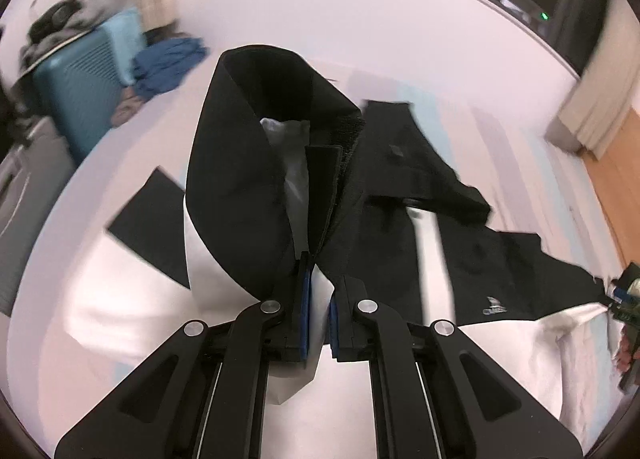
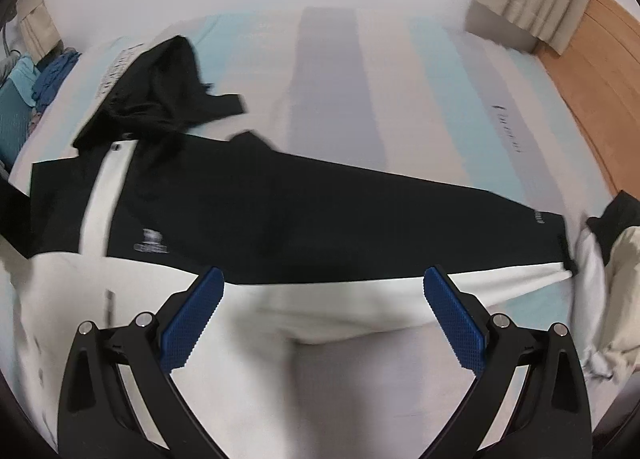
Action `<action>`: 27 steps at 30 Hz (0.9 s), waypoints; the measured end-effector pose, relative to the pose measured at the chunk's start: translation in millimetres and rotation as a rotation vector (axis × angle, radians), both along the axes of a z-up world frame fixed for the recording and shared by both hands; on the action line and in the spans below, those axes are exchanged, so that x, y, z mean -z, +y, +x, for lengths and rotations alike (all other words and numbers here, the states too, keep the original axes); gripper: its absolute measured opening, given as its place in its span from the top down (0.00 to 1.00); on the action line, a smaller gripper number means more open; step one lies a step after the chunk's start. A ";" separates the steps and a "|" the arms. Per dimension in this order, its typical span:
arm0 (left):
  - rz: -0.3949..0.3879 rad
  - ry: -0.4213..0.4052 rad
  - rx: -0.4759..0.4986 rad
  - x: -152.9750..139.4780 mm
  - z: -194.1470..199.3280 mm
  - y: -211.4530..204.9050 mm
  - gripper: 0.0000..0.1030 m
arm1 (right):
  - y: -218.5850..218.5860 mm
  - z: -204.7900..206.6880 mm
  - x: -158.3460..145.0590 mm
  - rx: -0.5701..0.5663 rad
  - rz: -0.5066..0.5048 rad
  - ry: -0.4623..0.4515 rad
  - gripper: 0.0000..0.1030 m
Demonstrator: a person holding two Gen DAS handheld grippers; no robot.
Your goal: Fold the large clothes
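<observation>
Folding step: sleeve of black-and-white jacket lifted, to be carried across the body.
Left tool: clamped on sleeve fabric.
Right tool: wide, holding nothing, above white lower panel.
Jacket location: spread on striped bed.
Advice: keep grip firm; lay sleeve flat along chest; pin hem with right tool.

Striped bed under black-and-white jacket

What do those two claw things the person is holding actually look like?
Both are matte black plastic. The left gripper and right gripper each have two angular linkage arms with cut-out slots, round silver pivot pins, and blue ribbed rubber pads lining the fingers. No cables or sleeves show.
</observation>
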State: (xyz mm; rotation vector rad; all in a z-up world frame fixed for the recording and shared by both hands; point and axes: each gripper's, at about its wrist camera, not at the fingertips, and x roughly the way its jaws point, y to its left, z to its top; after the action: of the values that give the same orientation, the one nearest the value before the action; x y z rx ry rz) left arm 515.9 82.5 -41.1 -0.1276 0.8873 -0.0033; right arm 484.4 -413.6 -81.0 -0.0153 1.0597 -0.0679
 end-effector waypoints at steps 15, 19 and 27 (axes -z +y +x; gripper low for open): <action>0.008 0.092 0.172 75.6 47.1 -299.4 0.94 | -159.9 -13.4 -2.6 0.061 -0.016 0.010 0.07; 0.040 0.147 0.198 108.3 52.0 -357.7 0.94 | -191.6 -13.4 10.9 0.102 0.008 0.027 0.07; 0.137 0.205 0.241 148.8 53.2 -407.4 0.92 | -238.7 -13.6 44.8 0.118 -0.018 0.071 0.07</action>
State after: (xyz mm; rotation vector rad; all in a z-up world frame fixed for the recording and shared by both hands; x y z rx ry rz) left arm 569.0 -324.9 -189.9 0.1097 1.1006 -0.1556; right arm 470.8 -652.3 -125.7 0.0288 1.1300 -0.1845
